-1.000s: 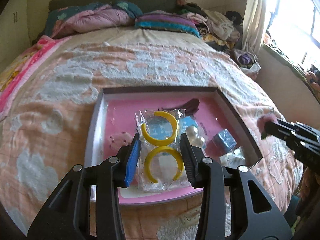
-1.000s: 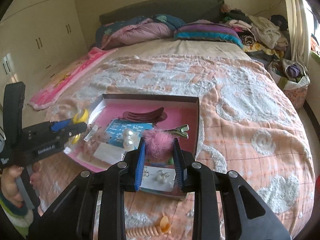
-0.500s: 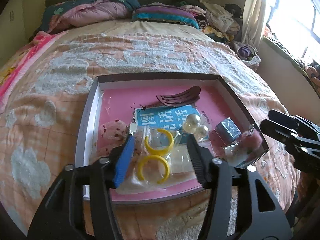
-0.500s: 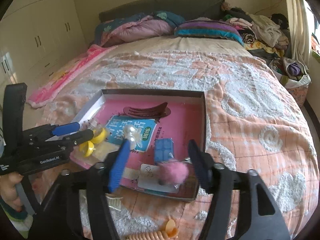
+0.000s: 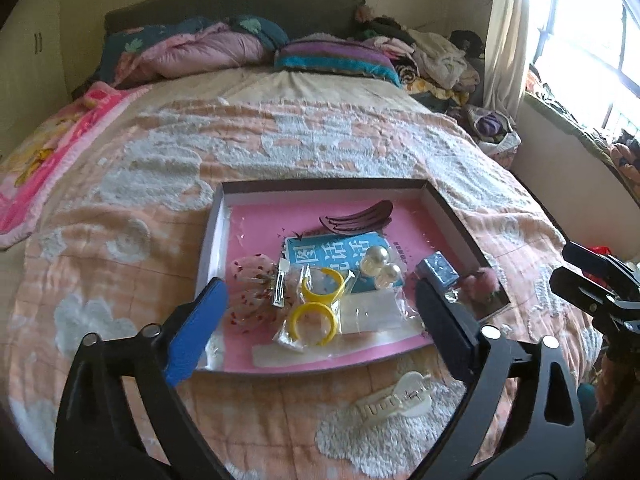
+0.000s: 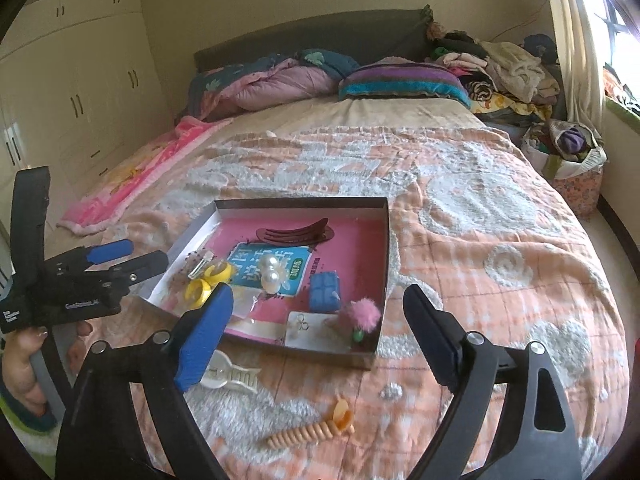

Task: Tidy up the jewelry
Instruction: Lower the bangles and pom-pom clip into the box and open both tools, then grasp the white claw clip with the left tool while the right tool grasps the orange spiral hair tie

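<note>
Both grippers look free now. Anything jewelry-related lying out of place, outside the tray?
Yes. Two pieces lie on the bedspread in front of the shallow pink-lined tray: a cream plastic claw hair clip near its front edge, and an orange spiral hair tie nearer the camera. Everything else sits inside the tray.

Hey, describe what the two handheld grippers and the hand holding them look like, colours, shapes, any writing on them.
Both are black plastic frames with round silver bolts. The left gripper and right gripper each carry one blue pad and one black finger. In the right view, the left gripper's body bears small white lettering, too small to read. A bare hand grips its handle; nails look pale.
</note>
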